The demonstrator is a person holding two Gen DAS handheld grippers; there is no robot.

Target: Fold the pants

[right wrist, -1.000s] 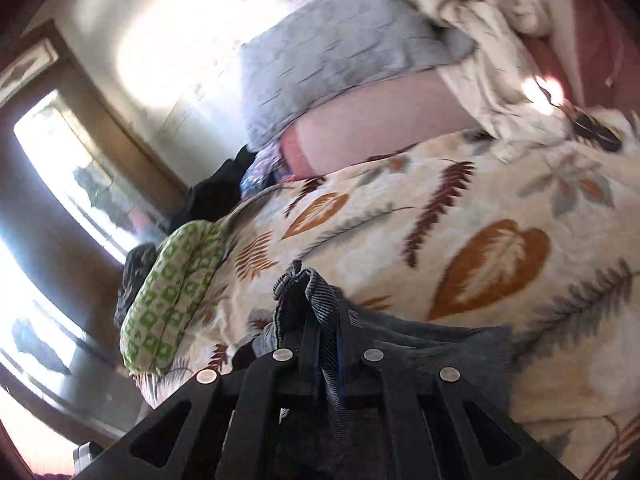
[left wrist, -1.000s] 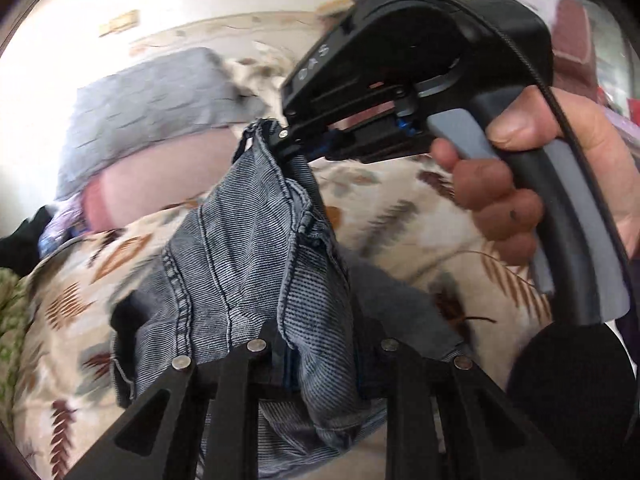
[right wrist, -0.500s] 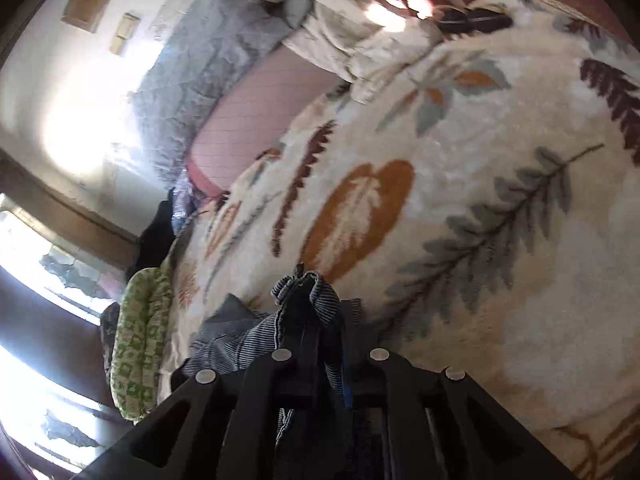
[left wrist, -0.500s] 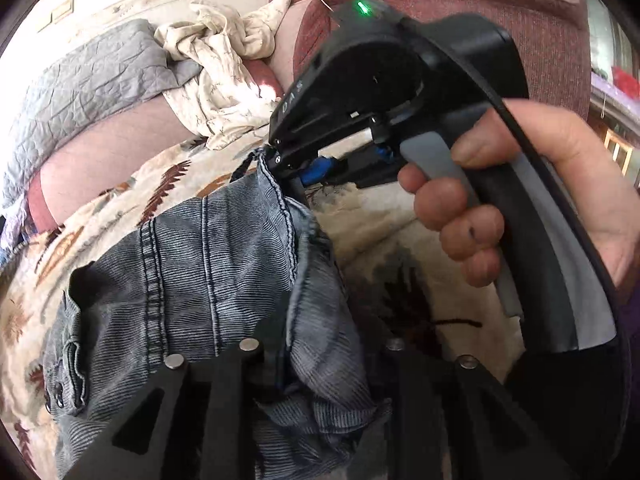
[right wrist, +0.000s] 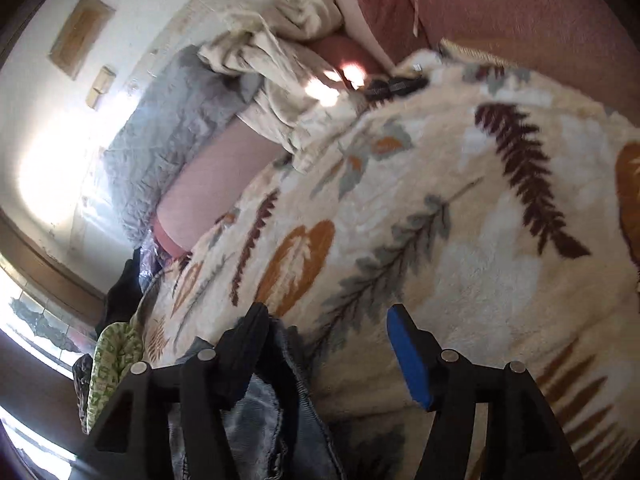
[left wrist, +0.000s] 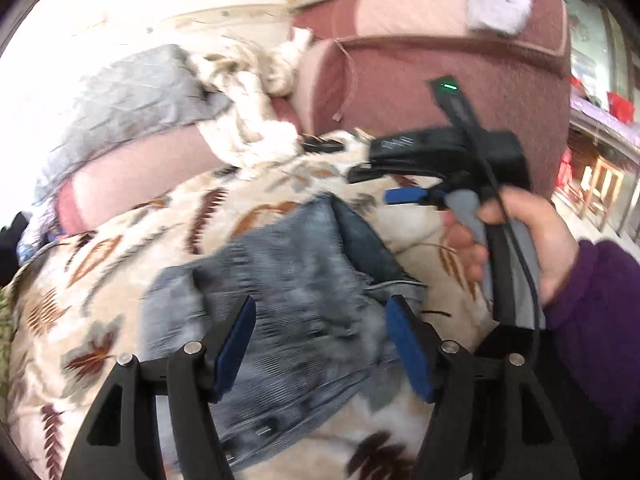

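Note:
The grey-blue jeans [left wrist: 292,300] lie crumpled and blurred on the leaf-patterned blanket [left wrist: 120,280]. My left gripper [left wrist: 322,340] hovers just over them. Its jaws are opening, the denim shows in the gap below, and the blue pads [left wrist: 236,344] do not press on it. In the left wrist view a hand holds my right gripper [left wrist: 378,186] beyond the jeans' far corner, its jaws parted with nothing in them. In the right wrist view my right gripper [right wrist: 326,344] is opening too. A fold of jeans [right wrist: 272,404] lies against its left finger, and the gap shows only blanket [right wrist: 460,240].
A pink sofa back [left wrist: 420,80] rises behind the blanket. A grey quilted pillow [left wrist: 132,96] and a crumpled cream cloth [left wrist: 256,92] sit at the far left. A small dark object [right wrist: 394,86] lies at the blanket's far edge. A green patterned cloth [right wrist: 112,364] hangs at the left.
Both grippers were shut on the jeans' edge and have let go. The jeans have dropped onto the blanket. The right gripper has drawn away from them, to the right in the left wrist view.

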